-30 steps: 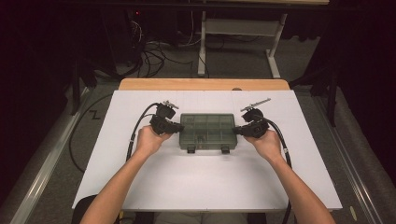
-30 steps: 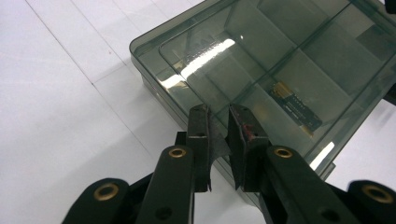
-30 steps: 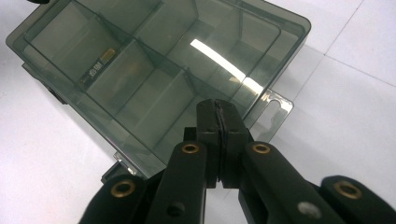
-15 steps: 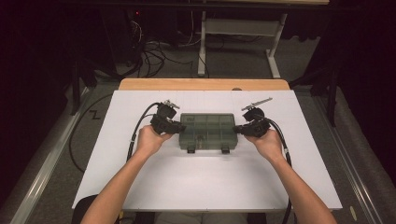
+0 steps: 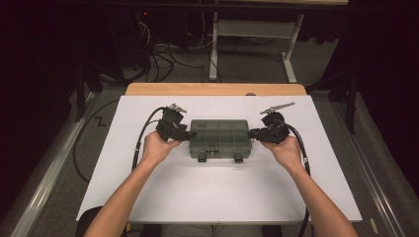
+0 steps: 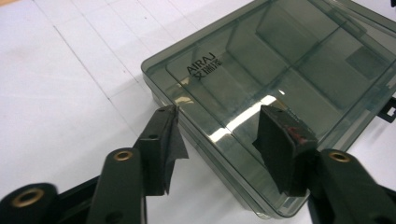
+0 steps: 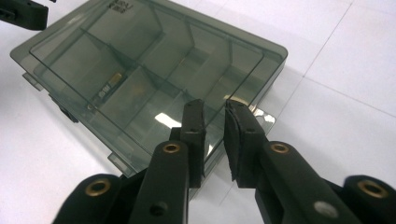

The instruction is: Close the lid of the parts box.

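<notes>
1. The smoky compartment box (image 5: 220, 138) lies flat, lid shut, mid-tabletop toward the far edge.
2. Your left gripper (image 6: 219, 135) has just been opening; its jaws straddle the box's end, pads clear.
3. Your right gripper (image 7: 214, 126), also just opening, stands slightly parted at the opposite end, gripping nothing.
4. Judgement: box placed and released; withdrawal remains.
</notes>
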A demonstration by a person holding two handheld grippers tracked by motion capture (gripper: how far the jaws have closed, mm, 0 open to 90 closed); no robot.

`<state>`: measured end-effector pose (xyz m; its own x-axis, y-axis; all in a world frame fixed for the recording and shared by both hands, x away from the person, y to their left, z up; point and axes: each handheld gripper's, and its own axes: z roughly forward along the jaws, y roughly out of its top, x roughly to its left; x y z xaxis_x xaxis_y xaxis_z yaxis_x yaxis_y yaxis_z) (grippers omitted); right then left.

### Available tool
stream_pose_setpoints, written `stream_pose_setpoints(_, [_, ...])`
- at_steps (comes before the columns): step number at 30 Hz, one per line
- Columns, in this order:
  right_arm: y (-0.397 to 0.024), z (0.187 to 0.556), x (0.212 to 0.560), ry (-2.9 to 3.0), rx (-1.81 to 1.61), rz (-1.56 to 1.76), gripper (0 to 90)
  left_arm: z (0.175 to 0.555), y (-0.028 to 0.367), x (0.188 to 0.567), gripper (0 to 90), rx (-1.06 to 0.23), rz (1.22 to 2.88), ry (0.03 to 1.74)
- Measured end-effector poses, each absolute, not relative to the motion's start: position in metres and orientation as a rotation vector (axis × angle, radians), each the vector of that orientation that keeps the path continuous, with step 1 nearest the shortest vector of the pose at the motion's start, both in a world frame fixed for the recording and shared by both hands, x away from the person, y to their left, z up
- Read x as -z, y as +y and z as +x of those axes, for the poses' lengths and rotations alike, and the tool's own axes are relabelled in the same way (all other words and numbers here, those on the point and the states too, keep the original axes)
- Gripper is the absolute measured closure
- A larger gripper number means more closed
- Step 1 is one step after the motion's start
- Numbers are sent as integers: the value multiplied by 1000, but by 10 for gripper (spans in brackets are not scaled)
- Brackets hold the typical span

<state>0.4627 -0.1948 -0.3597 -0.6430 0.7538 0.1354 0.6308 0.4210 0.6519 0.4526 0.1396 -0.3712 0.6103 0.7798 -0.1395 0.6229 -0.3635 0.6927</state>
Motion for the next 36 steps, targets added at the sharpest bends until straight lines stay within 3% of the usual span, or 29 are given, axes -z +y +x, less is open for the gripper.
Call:
stream_pose_setpoints(17, [-207,455,350,2423,-1097,1222,707,445,147,368,381,-317,2058,1094])
stream_pose_setpoints(36, [-224,444,352,2370,-1144,1204,654,433,164,370,374,-333,2006,1091])
